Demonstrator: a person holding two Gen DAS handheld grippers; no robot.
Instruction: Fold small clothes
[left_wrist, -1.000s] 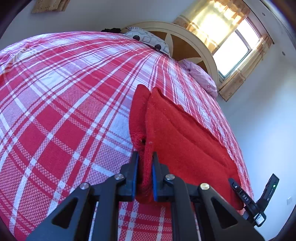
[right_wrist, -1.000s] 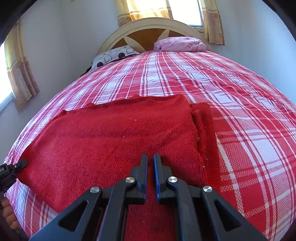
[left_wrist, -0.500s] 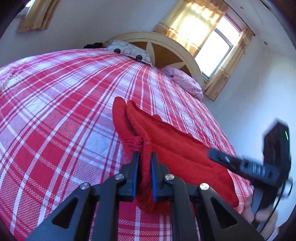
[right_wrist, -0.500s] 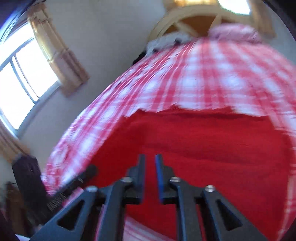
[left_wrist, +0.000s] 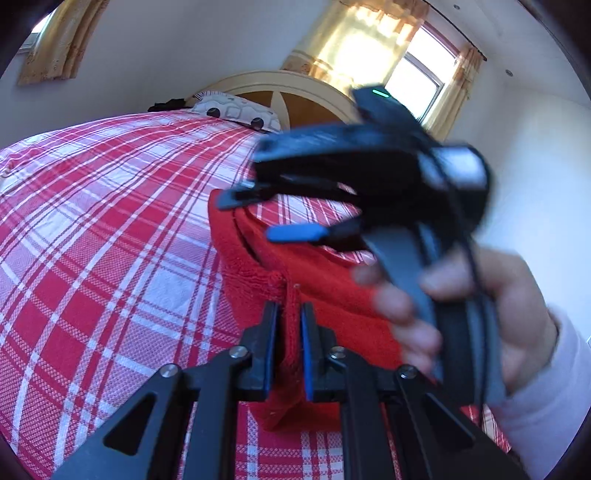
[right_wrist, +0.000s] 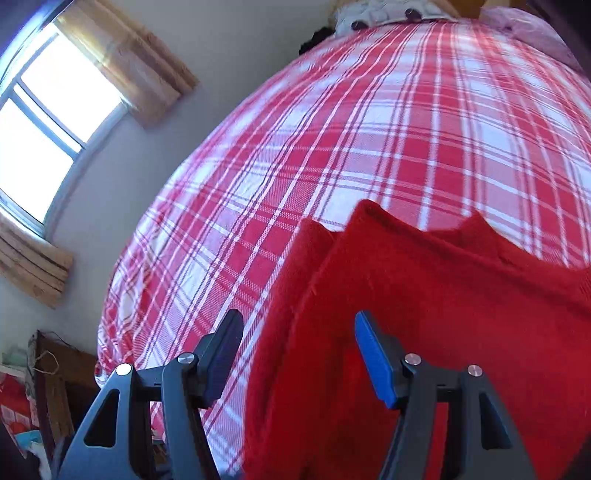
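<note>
A red knitted garment (left_wrist: 321, 291) lies folded on the red-and-white plaid bedspread (left_wrist: 110, 229). My left gripper (left_wrist: 289, 314) is shut on the garment's near edge, with red knit pinched between its jaws. My right gripper (left_wrist: 275, 216) shows in the left wrist view, blurred, held by a hand above the garment with its jaws apart. In the right wrist view the right gripper (right_wrist: 297, 328) is open and empty over the left edge of the garment (right_wrist: 443, 314), one finger over the bedspread (right_wrist: 332, 129), the other over the knit.
A cream headboard (left_wrist: 280, 85) with a patterned pillow (left_wrist: 236, 112) is at the far end of the bed. Curtained windows (left_wrist: 417, 81) stand behind it and on the side wall (right_wrist: 48, 110). Cluttered furniture (right_wrist: 40, 387) sits beside the bed's near corner.
My right gripper has swung across from the garment's middle to its left edge and opened its jaws. My left gripper keeps its hold on the knit edge and has tilted slightly.
</note>
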